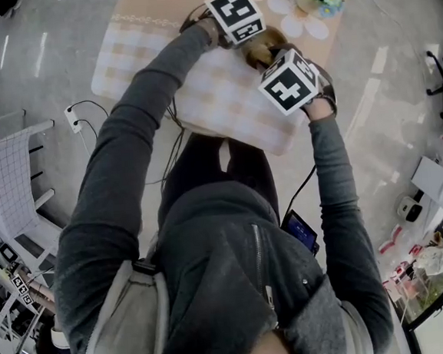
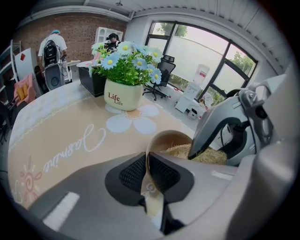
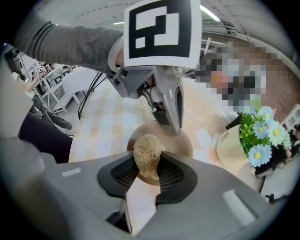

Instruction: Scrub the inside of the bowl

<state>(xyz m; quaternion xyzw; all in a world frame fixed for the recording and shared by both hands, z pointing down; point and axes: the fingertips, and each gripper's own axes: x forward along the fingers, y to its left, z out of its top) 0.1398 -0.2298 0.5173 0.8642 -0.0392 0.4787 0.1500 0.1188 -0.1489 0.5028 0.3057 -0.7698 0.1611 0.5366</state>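
A tan bowl (image 3: 183,144) sits on the tablecloth, and its inside shows in both gripper views (image 2: 169,139). My left gripper (image 2: 148,165) is shut on the bowl's near rim, one pad inside and one outside. In the right gripper view the left gripper (image 3: 171,107) reaches down onto the bowl's far rim. My right gripper (image 3: 148,165) is shut on a straw-coloured fibre scrubber (image 3: 147,154), which hangs in the bowl. The left gripper view shows that scrubber (image 2: 208,154) low inside the bowl under the right gripper (image 2: 234,129). In the head view the bowl (image 1: 260,44) peeks out between the two marker cubes.
A cream pot of blue and white flowers (image 2: 123,93) stands on the table just beyond the bowl (image 3: 234,150). The tablecloth (image 1: 141,48) is beige with daisy prints and a checked part. A person's legs, cables and white racks lie beside the table.
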